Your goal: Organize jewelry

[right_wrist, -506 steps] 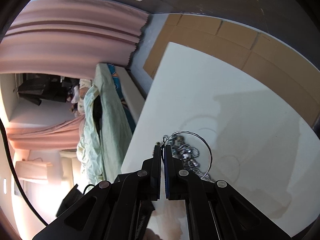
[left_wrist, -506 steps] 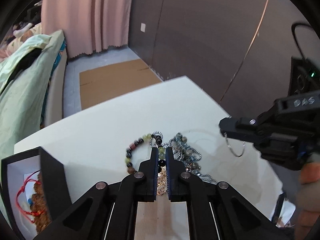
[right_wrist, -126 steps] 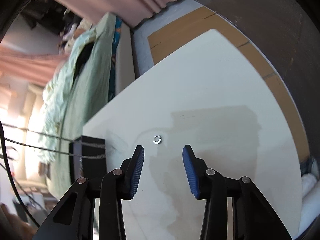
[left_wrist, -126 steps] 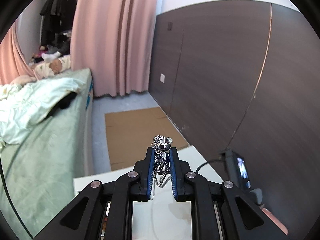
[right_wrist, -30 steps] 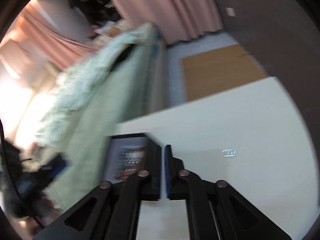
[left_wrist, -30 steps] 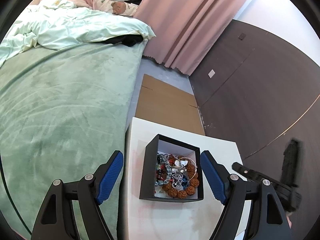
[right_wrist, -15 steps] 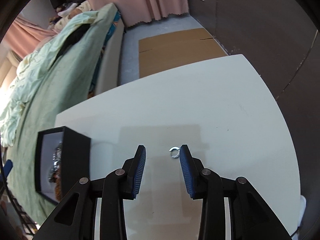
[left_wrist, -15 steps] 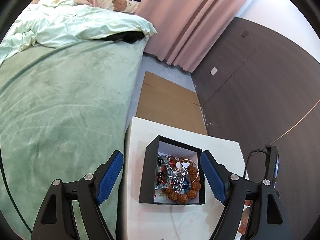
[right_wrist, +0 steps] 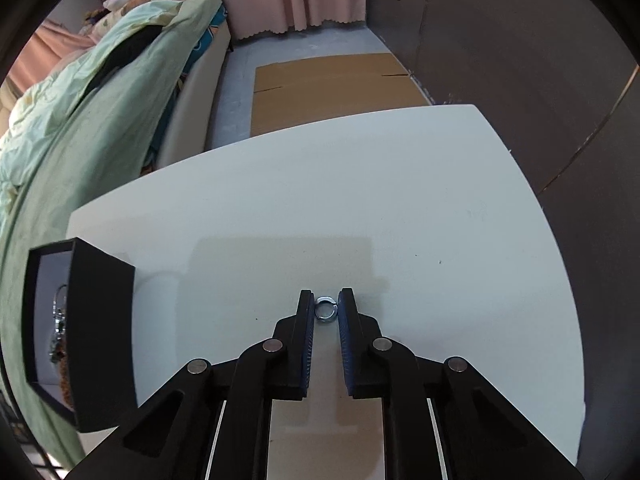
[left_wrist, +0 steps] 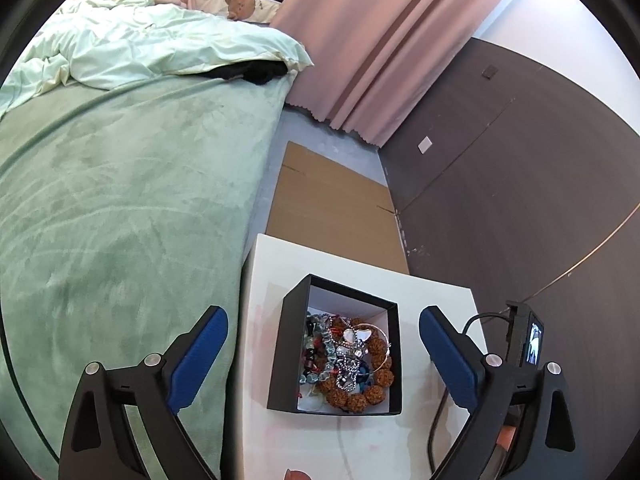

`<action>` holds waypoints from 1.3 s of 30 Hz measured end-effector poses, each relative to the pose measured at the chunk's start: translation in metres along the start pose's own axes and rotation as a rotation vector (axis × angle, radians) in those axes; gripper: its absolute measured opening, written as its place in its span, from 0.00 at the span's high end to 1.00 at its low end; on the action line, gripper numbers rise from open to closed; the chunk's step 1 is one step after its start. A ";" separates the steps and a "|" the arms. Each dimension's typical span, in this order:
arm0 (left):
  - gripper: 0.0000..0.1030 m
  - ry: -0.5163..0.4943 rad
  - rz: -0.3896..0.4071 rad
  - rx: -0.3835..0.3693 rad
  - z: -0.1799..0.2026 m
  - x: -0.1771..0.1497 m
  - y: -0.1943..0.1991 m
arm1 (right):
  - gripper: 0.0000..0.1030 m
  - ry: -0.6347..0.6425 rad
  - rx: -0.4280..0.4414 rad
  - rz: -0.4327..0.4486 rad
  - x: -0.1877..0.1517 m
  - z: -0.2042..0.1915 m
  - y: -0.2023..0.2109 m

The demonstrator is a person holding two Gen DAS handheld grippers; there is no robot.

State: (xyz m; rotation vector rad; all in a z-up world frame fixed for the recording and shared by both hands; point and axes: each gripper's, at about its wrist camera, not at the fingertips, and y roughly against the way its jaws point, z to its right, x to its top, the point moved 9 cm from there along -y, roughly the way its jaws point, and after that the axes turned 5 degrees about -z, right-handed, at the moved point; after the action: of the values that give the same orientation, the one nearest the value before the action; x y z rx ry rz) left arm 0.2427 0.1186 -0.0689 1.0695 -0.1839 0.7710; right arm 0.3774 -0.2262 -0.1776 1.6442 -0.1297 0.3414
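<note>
A black open box [left_wrist: 289, 344] stands on the white table [left_wrist: 272, 272], holding a heap of bead bracelets and silver chains [left_wrist: 348, 360]. My left gripper [left_wrist: 322, 320] hovers above the box, its jaws wide and still opening, with nothing between them. In the right wrist view a small silver ring [right_wrist: 326, 309] lies on the table [right_wrist: 360, 200]. My right gripper [right_wrist: 326, 300] points steeply down at it, its jaws closing, and both blue pads touch the ring's sides. The box [right_wrist: 100, 320] stands to the left of this gripper.
A bed with a green blanket [left_wrist: 120, 200] runs along the table's left side. Flat cardboard [left_wrist: 332, 208] lies on the floor beyond the table. Dark wall panels [left_wrist: 520, 200] stand on the right. A small screen device with a cable [left_wrist: 528, 340] sits at the table's right edge.
My right gripper opened, sank toward the table and closed in around the ring. My left gripper's jaws spread wider while it stayed above the box.
</note>
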 end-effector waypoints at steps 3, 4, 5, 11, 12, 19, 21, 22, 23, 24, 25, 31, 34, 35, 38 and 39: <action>0.06 0.001 -0.002 0.003 0.000 0.000 0.001 | 0.87 -0.011 0.019 -0.006 -0.001 0.002 0.001; 0.06 0.002 -0.002 0.002 -0.001 -0.001 0.002 | 0.87 -0.017 0.036 -0.009 -0.002 0.001 0.002; 0.06 0.002 -0.001 0.002 -0.002 -0.001 0.003 | 0.87 -0.021 0.055 -0.008 -0.002 -0.001 0.003; 0.06 -0.011 0.028 0.049 -0.008 0.002 0.010 | 0.87 -0.008 0.198 0.102 0.001 -0.027 0.043; 0.06 -0.011 0.030 0.053 -0.009 0.002 0.011 | 0.87 0.004 0.229 0.131 0.001 -0.035 0.054; 0.04 0.004 0.037 0.077 -0.016 0.002 0.013 | 0.87 0.080 0.383 0.204 -0.008 -0.088 0.085; 0.03 0.022 0.049 0.090 -0.021 0.005 0.014 | 0.87 0.101 0.426 0.212 -0.007 -0.103 0.089; 0.03 0.030 0.053 0.093 -0.023 0.006 0.015 | 0.87 0.113 0.451 0.216 -0.009 -0.111 0.092; 0.03 0.038 0.055 0.097 -0.026 0.007 0.015 | 0.87 0.121 0.471 0.219 -0.010 -0.118 0.093; 0.03 0.045 0.058 0.096 -0.027 0.008 0.016 | 0.87 0.130 0.492 0.223 -0.012 -0.125 0.096; 0.03 0.054 0.060 0.091 -0.029 0.009 0.016 | 0.87 0.140 0.514 0.228 -0.012 -0.133 0.097; 0.03 0.070 0.081 0.097 -0.035 0.012 0.019 | 0.42 0.160 0.570 0.211 -0.016 -0.157 0.096; 0.03 0.091 0.081 0.093 -0.040 0.013 0.019 | 0.40 0.133 0.569 0.217 -0.013 -0.152 0.095; 0.03 0.097 0.080 0.089 -0.041 0.013 0.020 | 0.40 0.127 0.578 0.213 -0.013 -0.149 0.096; 0.03 0.095 0.080 0.086 -0.039 0.013 0.020 | 0.40 0.118 0.572 0.220 -0.012 -0.139 0.101; 0.03 0.089 0.080 0.086 -0.038 0.012 0.021 | 0.40 0.115 0.568 0.219 -0.013 -0.135 0.102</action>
State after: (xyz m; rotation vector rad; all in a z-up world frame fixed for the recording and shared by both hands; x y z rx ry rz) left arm 0.2297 0.1613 -0.0667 1.1117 -0.1186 0.9034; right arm 0.3164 -0.1052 -0.0751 2.1700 -0.1338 0.6858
